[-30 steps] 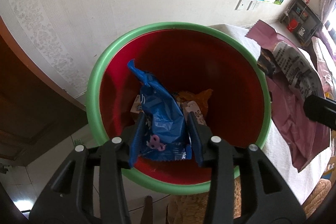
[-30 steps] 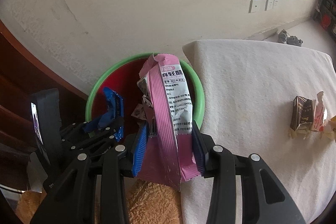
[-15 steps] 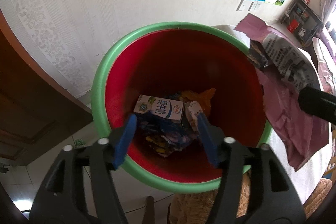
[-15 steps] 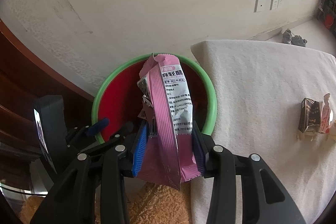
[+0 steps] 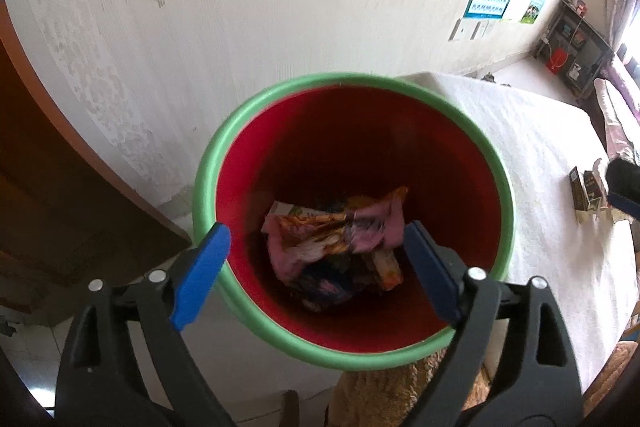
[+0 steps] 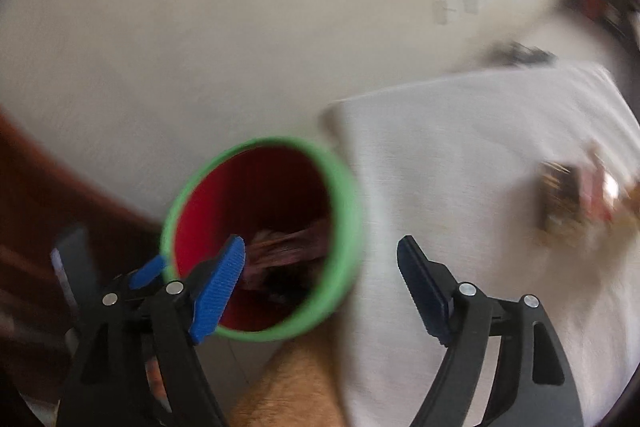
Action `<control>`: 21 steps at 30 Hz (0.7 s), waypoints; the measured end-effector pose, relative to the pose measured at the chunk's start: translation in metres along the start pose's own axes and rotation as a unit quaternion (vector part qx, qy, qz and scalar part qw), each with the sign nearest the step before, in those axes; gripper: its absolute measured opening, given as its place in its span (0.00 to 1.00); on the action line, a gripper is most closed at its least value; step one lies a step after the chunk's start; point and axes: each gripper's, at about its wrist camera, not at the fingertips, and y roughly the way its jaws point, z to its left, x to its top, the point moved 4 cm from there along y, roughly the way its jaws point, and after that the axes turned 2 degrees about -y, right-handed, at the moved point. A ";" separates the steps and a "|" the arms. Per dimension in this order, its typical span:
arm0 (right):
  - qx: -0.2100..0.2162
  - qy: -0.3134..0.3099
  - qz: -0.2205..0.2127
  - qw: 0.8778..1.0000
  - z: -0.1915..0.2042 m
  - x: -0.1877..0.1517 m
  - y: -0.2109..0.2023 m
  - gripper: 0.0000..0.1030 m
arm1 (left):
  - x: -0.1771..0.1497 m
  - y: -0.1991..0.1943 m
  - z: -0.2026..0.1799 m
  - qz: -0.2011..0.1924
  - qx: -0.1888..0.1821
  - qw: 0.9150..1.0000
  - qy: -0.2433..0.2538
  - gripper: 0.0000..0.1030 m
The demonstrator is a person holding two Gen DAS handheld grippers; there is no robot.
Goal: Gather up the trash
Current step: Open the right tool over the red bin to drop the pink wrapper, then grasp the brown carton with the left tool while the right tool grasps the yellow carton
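A red bin with a green rim (image 5: pixel 208 167) stands below my left gripper (image 5: pixel 316 231). Its jaws are opening wide, with nothing between them. A crumpled pink wrapper (image 5: pixel 320 239) lies on top of other wrappers and a carton at the bin's bottom. The right wrist view is blurred. My right gripper (image 6: pixel 320 243) hangs over the bin's rim (image 6: pixel 344 187) and the white cloth (image 6: pixel 460 167). Its jaws are opening and hold nothing. The pink wrapper (image 6: pixel 292 247) shows inside the bin. A few small cartons and wrappers (image 6: pixel 568 199) lie on the cloth at the right.
A pale wall rises behind the bin, with posters at the upper right. Dark brown wooden furniture (image 5: pixel 60 187) stands at the left. A tan furry cushion (image 5: pixel 400 395) sits just under the bin's near side. The small cartons (image 5: pixel 586 193) lie on the cloth-covered table.
My left gripper let go of the blue wrapper, which dropped into the bin. My right gripper released the pink wrapper into the bin and swung right. Both jaws spread wide.
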 end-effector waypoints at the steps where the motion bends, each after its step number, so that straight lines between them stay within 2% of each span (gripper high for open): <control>1: -0.021 0.033 -0.015 0.999 -0.027 0.001 -0.007 0.74 | 0.001 -0.002 -0.001 -0.006 0.001 1.000 0.001 0.87; 4: -0.081 0.130 -0.061 0.986 -0.101 -0.001 -0.033 0.74 | 0.002 -0.005 -0.006 -0.017 -0.004 1.000 0.004 0.88; 5: -0.101 0.183 -0.082 0.974 -0.134 -0.004 -0.046 0.74 | 0.002 -0.007 -0.009 -0.020 -0.006 1.000 0.006 0.88; 7: -0.118 0.254 -0.111 0.953 -0.173 -0.008 -0.062 0.78 | 0.003 -0.009 -0.017 -0.025 -0.009 1.000 0.013 0.88; 9: -0.138 0.319 -0.138 0.927 -0.211 -0.010 -0.076 0.82 | 0.003 -0.012 -0.024 -0.031 -0.008 0.999 0.020 0.88; 10: -0.147 0.335 -0.143 0.919 -0.223 -0.009 -0.078 0.82 | 0.004 -0.014 -0.028 -0.034 -0.006 0.999 0.024 0.88; 12: -0.159 0.356 -0.141 0.910 -0.247 -0.004 -0.078 0.82 | 0.005 -0.018 -0.036 -0.041 -0.006 0.999 0.031 0.89; 14: -0.155 0.369 -0.128 0.907 -0.260 0.001 -0.071 0.82 | 0.006 -0.024 -0.048 -0.048 -0.013 0.998 0.042 0.90; 17: -0.121 0.400 -0.107 0.902 -0.278 0.007 -0.050 0.82 | 0.006 -0.031 -0.069 -0.049 -0.027 0.997 0.060 0.93; 18: -0.098 0.406 -0.101 0.903 -0.280 0.007 -0.044 0.76 | 0.005 -0.034 -0.075 -0.050 -0.031 0.996 0.065 0.93; 19: -0.083 0.406 -0.095 0.905 -0.282 0.009 -0.042 0.57 | 0.005 -0.037 -0.082 -0.053 -0.034 0.995 0.071 0.93; 20: -0.071 0.399 -0.089 0.910 -0.281 0.010 -0.041 0.48 | 0.005 -0.039 -0.090 -0.056 -0.037 0.995 0.077 0.93; 21: -0.064 0.383 -0.082 0.918 -0.280 0.009 -0.042 0.35 | 0.005 -0.041 -0.096 -0.059 -0.039 0.994 0.082 0.93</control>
